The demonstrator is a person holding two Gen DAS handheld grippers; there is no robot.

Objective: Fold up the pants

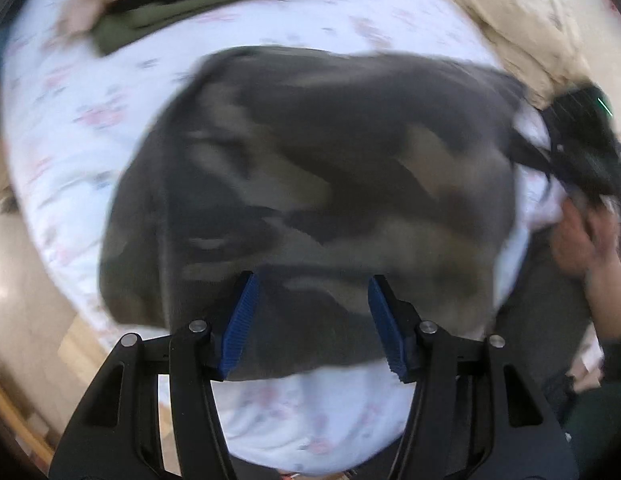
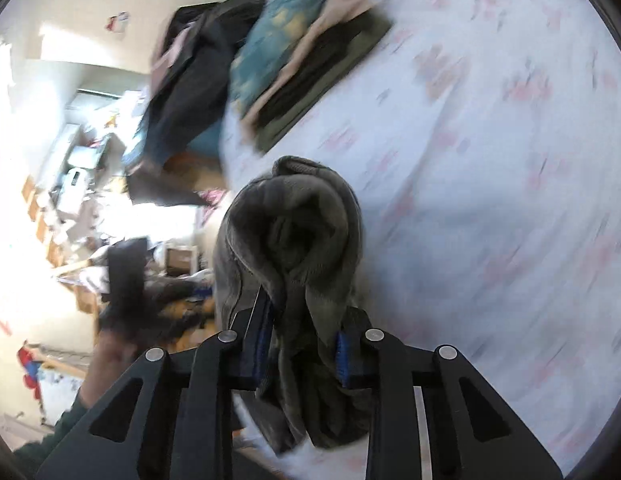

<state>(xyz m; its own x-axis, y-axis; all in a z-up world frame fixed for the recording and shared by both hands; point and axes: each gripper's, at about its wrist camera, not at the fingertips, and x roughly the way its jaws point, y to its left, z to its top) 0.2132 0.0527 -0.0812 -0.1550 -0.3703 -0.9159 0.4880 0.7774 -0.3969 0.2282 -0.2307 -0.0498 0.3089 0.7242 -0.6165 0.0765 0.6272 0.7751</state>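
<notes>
The bed [image 1: 62, 128] carries the camouflage pants [image 1: 310, 184] near its middle. The right hand-held gripper [image 2: 302, 344] clamps a bunched end, lifted; the left hand-held gripper [image 1: 310, 320] hovers half-open directly above the cloth, gripping nothing.

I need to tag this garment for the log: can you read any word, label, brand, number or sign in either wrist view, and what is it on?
None can be read.
Camouflage pants: no label or tag visible.
Stack of folded clothes: no print legible; blurred.
Cluttered shelves beside the bed: too small and blurred to read.
</notes>
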